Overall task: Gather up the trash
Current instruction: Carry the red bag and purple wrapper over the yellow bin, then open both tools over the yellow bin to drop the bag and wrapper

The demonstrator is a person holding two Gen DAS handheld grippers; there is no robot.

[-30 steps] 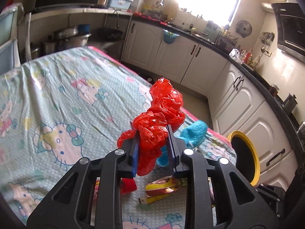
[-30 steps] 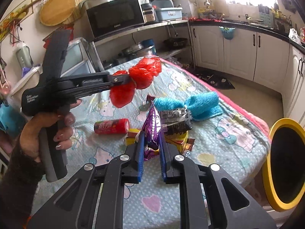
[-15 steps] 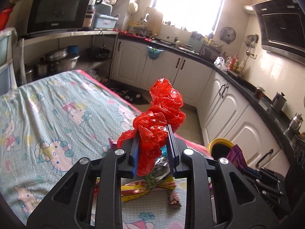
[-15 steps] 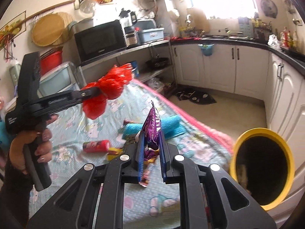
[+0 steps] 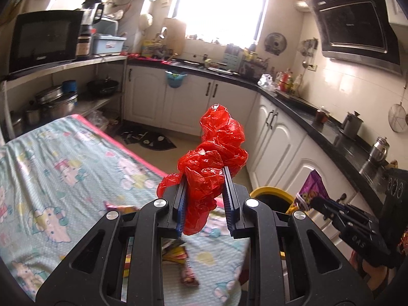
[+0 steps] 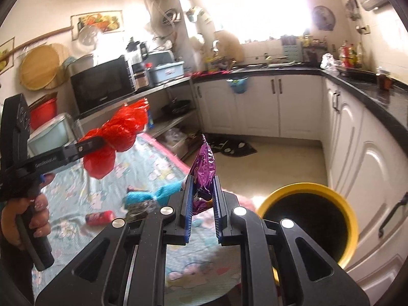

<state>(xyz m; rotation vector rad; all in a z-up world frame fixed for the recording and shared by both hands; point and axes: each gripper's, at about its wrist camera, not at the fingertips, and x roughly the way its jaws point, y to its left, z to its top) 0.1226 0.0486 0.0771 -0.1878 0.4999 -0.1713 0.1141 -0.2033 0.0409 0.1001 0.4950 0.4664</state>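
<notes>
My left gripper (image 5: 204, 178) is shut on a crumpled red plastic bag (image 5: 214, 153) and holds it in the air above the table's end; it also shows in the right wrist view (image 6: 114, 137). My right gripper (image 6: 202, 188) is shut on a purple snack wrapper (image 6: 204, 170), raised over the table's right end beside the yellow-rimmed trash bin (image 6: 349, 219). The bin's rim (image 5: 270, 192) and the wrapper (image 5: 313, 191) show in the left wrist view.
The table (image 6: 142, 163) has a cartoon-print cloth with a red can (image 6: 99, 215), a turquoise cloth (image 6: 153, 193) and snack wrappers (image 5: 176, 252) on it. White cabinets (image 6: 362, 168) and a black countertop run behind the bin. A dark floor mat (image 6: 234, 148) lies beyond.
Both grippers have lifted and swung right toward the bin, each keeping its hold. The bin now sits closer, to the right in front of the right gripper.
</notes>
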